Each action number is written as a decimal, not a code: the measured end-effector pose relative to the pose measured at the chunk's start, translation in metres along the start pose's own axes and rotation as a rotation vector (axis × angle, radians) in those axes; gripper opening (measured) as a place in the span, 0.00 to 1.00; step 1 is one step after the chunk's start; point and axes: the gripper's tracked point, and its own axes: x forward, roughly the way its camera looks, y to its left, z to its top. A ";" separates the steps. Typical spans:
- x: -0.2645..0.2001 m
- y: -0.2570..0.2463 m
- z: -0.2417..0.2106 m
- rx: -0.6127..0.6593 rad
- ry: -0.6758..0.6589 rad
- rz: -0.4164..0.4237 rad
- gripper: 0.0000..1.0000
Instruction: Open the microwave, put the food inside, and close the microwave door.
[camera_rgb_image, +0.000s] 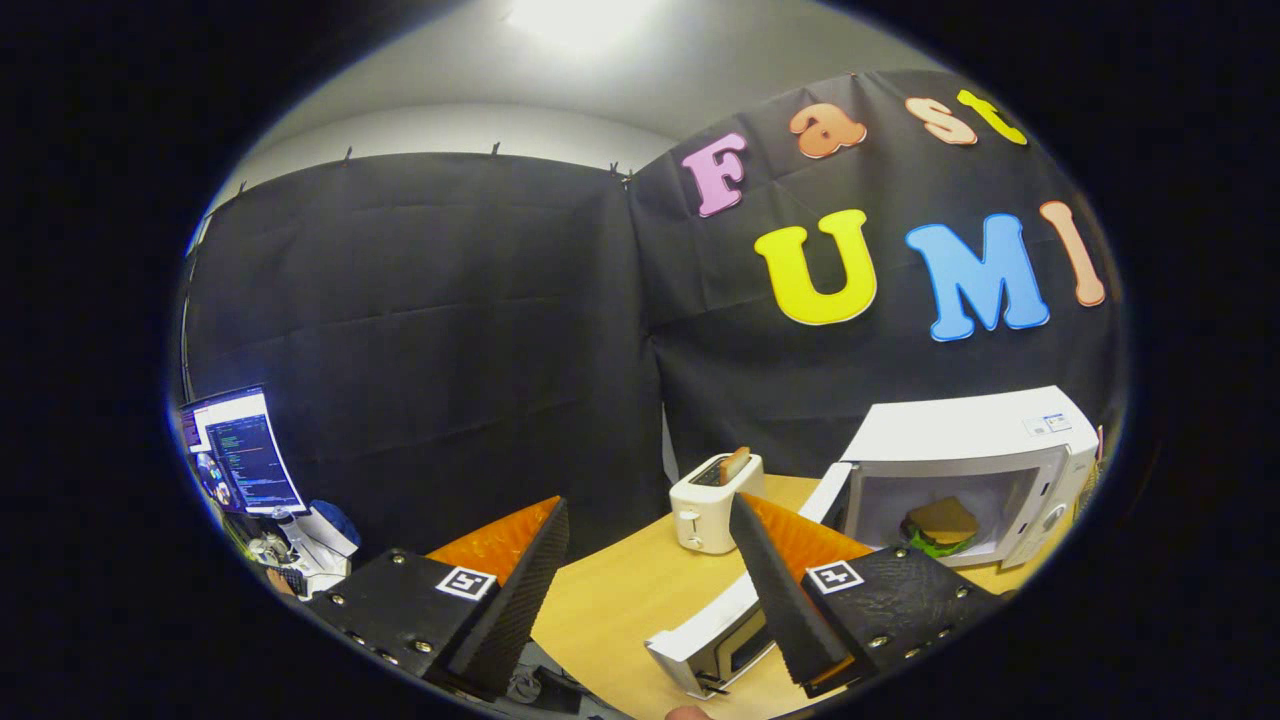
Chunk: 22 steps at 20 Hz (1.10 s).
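Above table (620, 600): fingers (520, 570) spread, empty; microwave (960, 470) door (715, 635) open.

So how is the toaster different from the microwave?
The toaster is small, while the microwave is a much bigger box. The toaster holds a slice of bread sticking up out of its top slot, while the microwave holds a sandwich lying inside. The microwave door hangs open toward the open gripper; the toaster has no door. Both are white and stand on the wooden table.
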 end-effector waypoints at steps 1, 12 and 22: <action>0.003 0.008 -0.004 -0.011 0.011 0.023 0.97; 0.020 0.068 -0.103 -0.025 0.196 0.188 0.97; 0.026 0.064 -0.166 -0.020 0.312 0.177 0.86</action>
